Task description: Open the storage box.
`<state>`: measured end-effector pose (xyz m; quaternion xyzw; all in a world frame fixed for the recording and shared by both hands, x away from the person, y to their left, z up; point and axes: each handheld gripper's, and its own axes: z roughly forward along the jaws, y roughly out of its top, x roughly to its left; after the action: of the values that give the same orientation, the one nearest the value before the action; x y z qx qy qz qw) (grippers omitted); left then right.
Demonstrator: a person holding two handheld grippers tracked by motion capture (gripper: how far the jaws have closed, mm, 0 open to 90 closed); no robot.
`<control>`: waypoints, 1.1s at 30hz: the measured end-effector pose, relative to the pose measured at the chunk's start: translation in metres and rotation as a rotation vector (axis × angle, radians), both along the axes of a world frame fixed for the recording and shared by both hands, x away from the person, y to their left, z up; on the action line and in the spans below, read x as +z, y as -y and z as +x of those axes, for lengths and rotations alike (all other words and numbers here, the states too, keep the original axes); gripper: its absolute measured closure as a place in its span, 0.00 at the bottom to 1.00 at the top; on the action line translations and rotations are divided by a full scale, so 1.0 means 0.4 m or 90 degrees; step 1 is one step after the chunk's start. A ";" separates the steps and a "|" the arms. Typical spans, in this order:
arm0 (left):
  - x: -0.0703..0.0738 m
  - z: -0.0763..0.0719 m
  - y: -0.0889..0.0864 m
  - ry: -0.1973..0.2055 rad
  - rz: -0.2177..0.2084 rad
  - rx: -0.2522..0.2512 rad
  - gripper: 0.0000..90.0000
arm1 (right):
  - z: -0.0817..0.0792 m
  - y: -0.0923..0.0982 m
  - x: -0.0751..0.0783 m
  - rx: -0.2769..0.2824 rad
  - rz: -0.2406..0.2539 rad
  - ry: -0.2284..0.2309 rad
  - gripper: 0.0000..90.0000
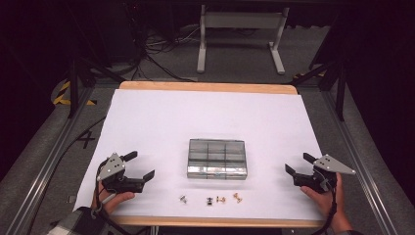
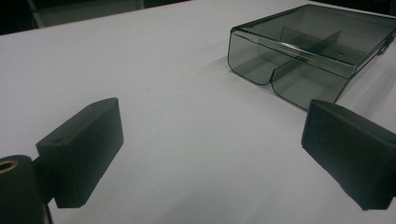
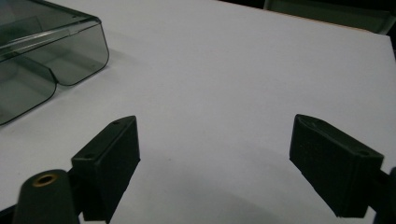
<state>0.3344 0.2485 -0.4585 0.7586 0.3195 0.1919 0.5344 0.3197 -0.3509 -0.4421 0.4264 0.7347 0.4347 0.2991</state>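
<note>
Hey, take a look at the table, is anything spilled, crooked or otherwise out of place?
Nothing looks spilled or damaged. The clear compartment box sits square on the white sheet. A few small metal parts lie loose in a row in front of it, outside the compartments. Both grippers rest open at the sides.

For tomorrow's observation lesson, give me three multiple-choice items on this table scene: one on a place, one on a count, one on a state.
1. Where do the small metal parts lie?
A. inside the box
B. on the white sheet between the box and the table's near edge
C. behind the box

2. How many grippers are held over the table?
A. one
B. two
C. three

3. How do the left gripper's jaws stand?
A. open, nothing between them
B. shut on a screw
C. shut on the box

Answers: 1 B, they sit in a row in front of the clear compartment box. 2 B, the left one and the right gripper. 3 A, bare sheet shows between the jaws.
</note>
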 end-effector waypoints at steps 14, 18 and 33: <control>0.011 -0.002 0.026 -0.010 0.046 -0.051 0.13 | 0.006 -0.021 0.002 0.040 -0.045 -0.025 0.27; 0.030 0.007 0.045 -0.004 0.060 -0.068 0.17 | 0.000 -0.039 0.013 0.067 -0.033 -0.038 0.31; 0.038 0.066 0.162 -0.029 0.141 -0.117 0.57 | -0.026 -0.204 0.067 0.230 -0.058 -0.063 0.46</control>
<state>0.3608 0.1838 -0.4432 0.8431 0.2378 0.1591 0.4553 0.3093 -0.2695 -0.4153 0.2940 0.8322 0.4259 0.1989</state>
